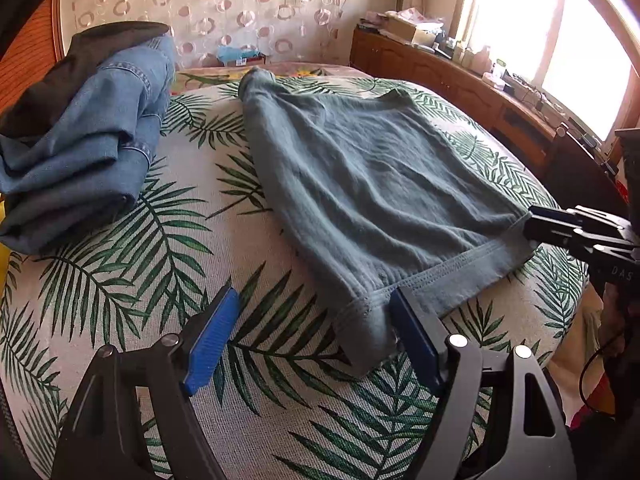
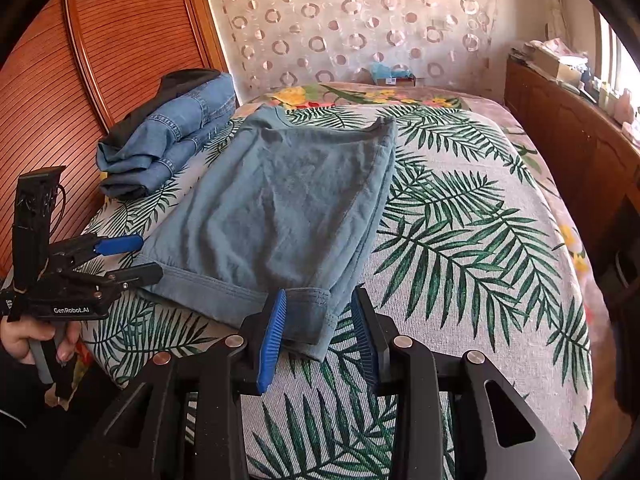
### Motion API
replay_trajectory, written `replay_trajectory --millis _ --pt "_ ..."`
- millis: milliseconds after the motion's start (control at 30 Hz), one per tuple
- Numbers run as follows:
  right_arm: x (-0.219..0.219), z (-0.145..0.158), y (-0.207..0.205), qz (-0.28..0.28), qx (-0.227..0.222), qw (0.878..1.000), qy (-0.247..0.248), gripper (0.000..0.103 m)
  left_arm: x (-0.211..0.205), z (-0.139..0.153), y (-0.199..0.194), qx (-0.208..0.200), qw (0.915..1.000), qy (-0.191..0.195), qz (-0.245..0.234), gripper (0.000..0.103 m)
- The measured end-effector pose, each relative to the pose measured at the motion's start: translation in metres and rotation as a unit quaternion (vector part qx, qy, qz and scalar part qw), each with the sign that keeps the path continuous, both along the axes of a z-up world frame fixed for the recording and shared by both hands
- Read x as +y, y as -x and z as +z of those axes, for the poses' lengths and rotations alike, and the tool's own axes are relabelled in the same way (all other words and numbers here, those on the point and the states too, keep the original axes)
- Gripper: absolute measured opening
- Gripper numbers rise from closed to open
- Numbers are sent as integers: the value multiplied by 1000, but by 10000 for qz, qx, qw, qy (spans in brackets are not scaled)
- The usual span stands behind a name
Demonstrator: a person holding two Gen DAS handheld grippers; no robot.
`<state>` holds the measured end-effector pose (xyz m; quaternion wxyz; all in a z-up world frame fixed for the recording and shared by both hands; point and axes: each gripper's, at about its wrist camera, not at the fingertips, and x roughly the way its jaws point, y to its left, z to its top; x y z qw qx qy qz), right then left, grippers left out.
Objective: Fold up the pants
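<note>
Grey-green fleece, noted first: found the pants (image 1: 360,184) lying flat on the palm-leaf bedspread (image 1: 140,248), apparently already doubled into a broad panel, with the stitched hem band at the near edge and the narrow bunched end at the far edge. Judged that flat lie as deliberate, giving both tools a clean edge to lift for the next fold.

Saw the left gripper (image 1: 316,300) brought to the near left corner of the pants, jaws spread wide, one blue pad touching the hem band and the corner itself lying in the gap. Nothing pinched there.

Saw the right gripper (image 2: 320,296) set at the near right corner of the pants, jaws likewise spread, straddling the turned-over corner without closing on it. Read the matched placement, one tool per corner of the same edge, as preparation for carrying that edge toward the far end evenly, so as to avoid a skewed crease.

Noticed a pile of folded blue jeans (image 1: 88,140) beyond the left edge of the pants, well apart, probably parked clear of the fold.

Judged closing on every layer at each corner the tricky part.
</note>
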<state>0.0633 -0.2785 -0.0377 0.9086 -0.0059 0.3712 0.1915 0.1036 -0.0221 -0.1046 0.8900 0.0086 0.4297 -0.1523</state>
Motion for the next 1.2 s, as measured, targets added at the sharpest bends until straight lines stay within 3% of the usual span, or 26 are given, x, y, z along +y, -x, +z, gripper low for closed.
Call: replay_trajectory --millis 200,567,867,1067,1133,1200 --pt "-1 -11 -8 -49 234 9997 -48 35 -1 -2 3 -123 9999 -19 -20 82" --pt "6 -16 -3 73 179 9998 -14 35 -1 -2 6 -219 9998 -24 6 83" --pt "3 -19 -3 126 147 9998 -44 27 -4 0 7 -127 9998 10 -154 82" --pt "-2 -20 -6 100 204 9994 -256 21 -7 3 10 -74 9993 164 -315 55" --pt "-1 -19 -4 105 174 9995 -228 20 -10 4 12 -47 9988 258 -422 37" --pt "1 -18 -3 135 137 9996 -214 16 -13 5 15 -66 9984 288 -487 29"
